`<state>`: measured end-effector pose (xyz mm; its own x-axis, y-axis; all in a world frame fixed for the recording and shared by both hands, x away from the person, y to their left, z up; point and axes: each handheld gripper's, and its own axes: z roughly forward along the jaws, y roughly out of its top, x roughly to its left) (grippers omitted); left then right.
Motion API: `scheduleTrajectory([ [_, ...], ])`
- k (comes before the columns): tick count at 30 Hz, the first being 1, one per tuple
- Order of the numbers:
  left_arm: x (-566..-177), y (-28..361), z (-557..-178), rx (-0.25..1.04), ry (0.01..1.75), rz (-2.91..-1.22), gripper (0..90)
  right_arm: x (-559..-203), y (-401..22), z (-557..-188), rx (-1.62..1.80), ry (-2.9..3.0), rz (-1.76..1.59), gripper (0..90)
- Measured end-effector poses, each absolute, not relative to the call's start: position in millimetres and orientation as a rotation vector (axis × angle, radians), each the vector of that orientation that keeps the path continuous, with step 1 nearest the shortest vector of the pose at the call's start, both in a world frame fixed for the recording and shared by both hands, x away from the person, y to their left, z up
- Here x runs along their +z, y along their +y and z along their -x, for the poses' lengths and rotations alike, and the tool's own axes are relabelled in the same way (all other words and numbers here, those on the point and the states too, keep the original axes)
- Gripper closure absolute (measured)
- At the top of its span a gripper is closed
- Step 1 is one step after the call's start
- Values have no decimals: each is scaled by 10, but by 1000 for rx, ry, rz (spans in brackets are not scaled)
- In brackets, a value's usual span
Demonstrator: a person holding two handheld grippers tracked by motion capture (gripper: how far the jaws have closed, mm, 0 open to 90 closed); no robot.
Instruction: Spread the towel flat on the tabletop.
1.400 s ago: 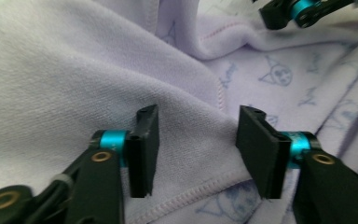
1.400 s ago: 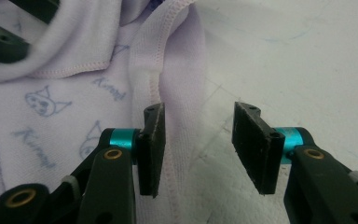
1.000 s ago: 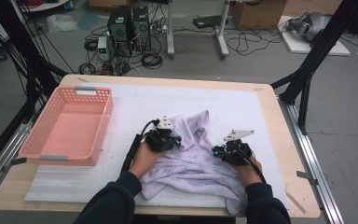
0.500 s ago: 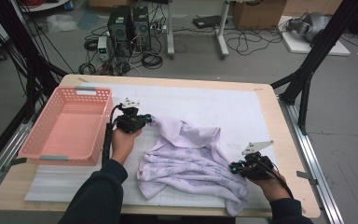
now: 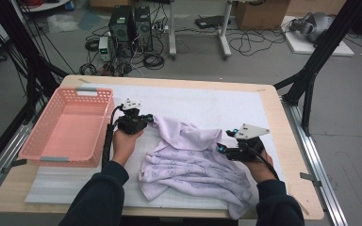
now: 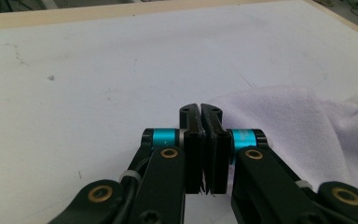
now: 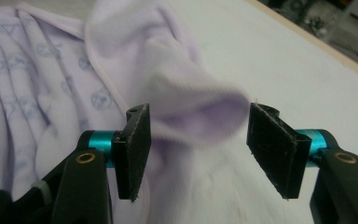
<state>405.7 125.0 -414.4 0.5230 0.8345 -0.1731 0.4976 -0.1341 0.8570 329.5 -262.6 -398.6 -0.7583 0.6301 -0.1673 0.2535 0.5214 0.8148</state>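
A pale lilac printed garment (image 5: 193, 160) lies crumpled on the white mat (image 5: 217, 103). My left gripper (image 5: 146, 119) sits at its upper left corner beside the basket. In the left gripper view my left gripper (image 6: 200, 112) has its jaws pressed together, shut on the garment's edge (image 6: 279, 116). My right gripper (image 5: 221, 148) hovers at the garment's right side. In the right gripper view my right gripper (image 7: 198, 140) has just been opening. A blurred sleeve cuff (image 7: 196, 112) hangs between the pads (image 7: 135, 144) without touching them.
A pink plastic basket (image 5: 94, 90) stands at the table's left, close to my left hand. The wooden table edge (image 5: 273, 103) runs around the mat. Computers and cables lie on the floor beyond the table.
My left gripper moved left toward the basket, pulling the garment's corner out with it. My right gripper swung out to the right side of the garment and its jaws opened off the cuff.
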Motion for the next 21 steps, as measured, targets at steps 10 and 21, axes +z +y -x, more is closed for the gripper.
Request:
scheduleTrajectory([
  [10, -4114, 1294, -4064, 414, 1128, -1733, 873, -3987, -2314, -3777, 990, 2354, -616, 899],
  [21, -4186, 1255, -4146, 441, 1213, -1704, 664, -4083, -2933, -4240, 844, 2008, -1201, 900],
])
